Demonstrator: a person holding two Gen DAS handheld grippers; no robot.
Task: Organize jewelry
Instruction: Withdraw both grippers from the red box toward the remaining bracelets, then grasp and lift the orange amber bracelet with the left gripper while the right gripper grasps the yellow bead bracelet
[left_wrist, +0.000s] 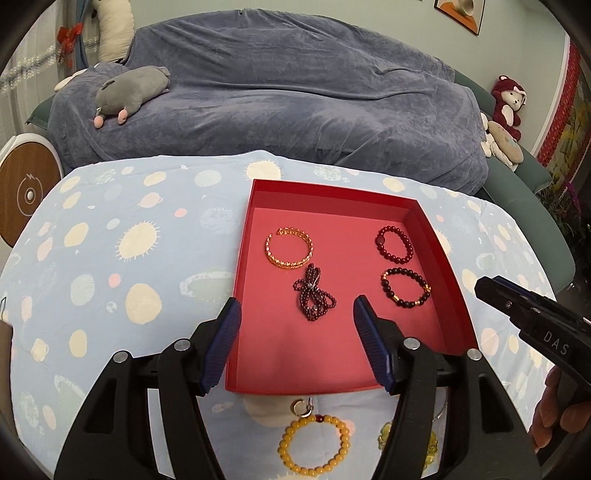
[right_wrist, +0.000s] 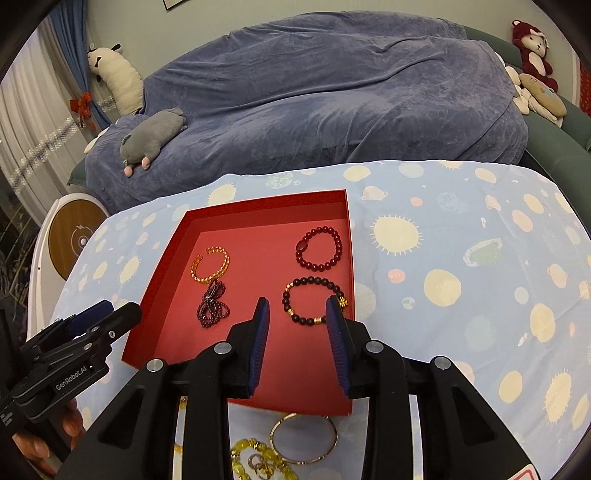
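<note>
Lying in the red tray (left_wrist: 255, 206), the dark bead strand (left_wrist: 314, 293) sits beyond the released, empty left gripper (left_wrist: 297, 314).

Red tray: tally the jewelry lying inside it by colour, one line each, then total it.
In the red tray:
Orange-gold open bangle: 1
Dark red bead bracelet: 1
Black bead bracelet with gold beads: 1
Dark purple bead strand, bunched: 1
Total: 4

Sofa under a blue throw
Sofa (left_wrist: 532, 192), throw (left_wrist: 295, 92), grey plush (left_wrist: 133, 90), pale wall (right_wrist: 147, 33), white curtain (right_wrist: 22, 140).
</note>
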